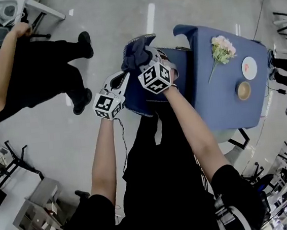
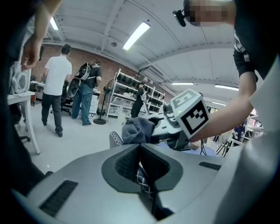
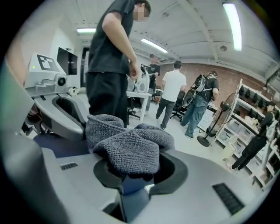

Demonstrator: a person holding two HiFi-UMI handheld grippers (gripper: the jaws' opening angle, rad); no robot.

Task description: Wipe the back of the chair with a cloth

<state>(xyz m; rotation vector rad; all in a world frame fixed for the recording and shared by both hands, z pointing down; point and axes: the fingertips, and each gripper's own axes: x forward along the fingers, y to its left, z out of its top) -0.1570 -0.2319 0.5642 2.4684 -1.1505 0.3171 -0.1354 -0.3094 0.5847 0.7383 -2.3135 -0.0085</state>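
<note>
A blue-covered tabletop (image 1: 219, 106) carries 3 items: a pink flower sprig (image 1: 222, 49), a white plate (image 1: 249, 68) and a cup (image 1: 243, 90).

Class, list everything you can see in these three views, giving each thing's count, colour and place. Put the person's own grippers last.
chair: one, dark blue, below the grippers, left of the table
cloth: one, grey, bunched at the top of the chair's back
table: one, blue-covered, right of the chair
flowers: one bunch, pale pink, lying on the table
plate: one, white with a red mark, on the table
cup: one, brown, on the table near the plate
bystander: one, in black, standing at the left
left gripper: one, grey, shut on the chair's stitched edge
right gripper: one, grey, shut on the cloth
</note>
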